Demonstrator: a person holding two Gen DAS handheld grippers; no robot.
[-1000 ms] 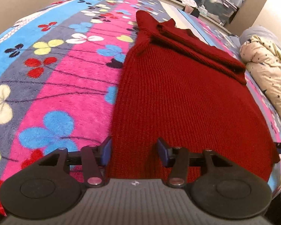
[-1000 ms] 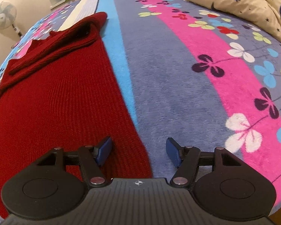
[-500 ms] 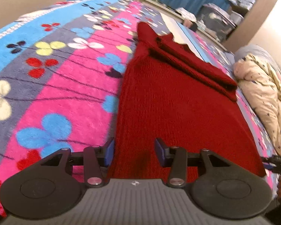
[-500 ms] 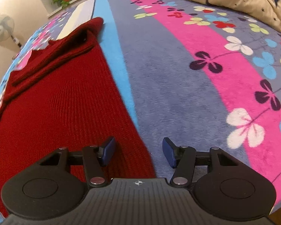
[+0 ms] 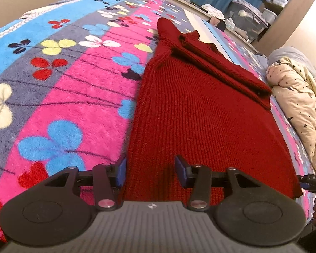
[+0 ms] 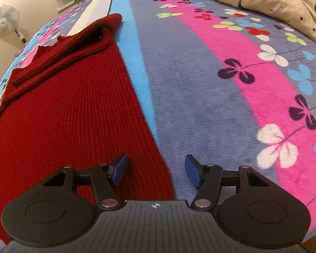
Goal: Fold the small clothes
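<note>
The red knit sweater [image 5: 200, 116] lies flat on the bed [image 5: 63, 88], sleeves already folded across its far end. It looks soft, limp and fairly thick, so it should drape and sag when lifted; the near hem corners are the best holds. The left gripper [image 5: 150, 171] is spread over the left hem corner, pinching nothing. The right gripper [image 6: 155, 170] is also spread; its jaws have just been opening, the right hem edge between them, unpinched. A lidded bin [image 5: 245, 24] across the room holds something unclear.
</note>
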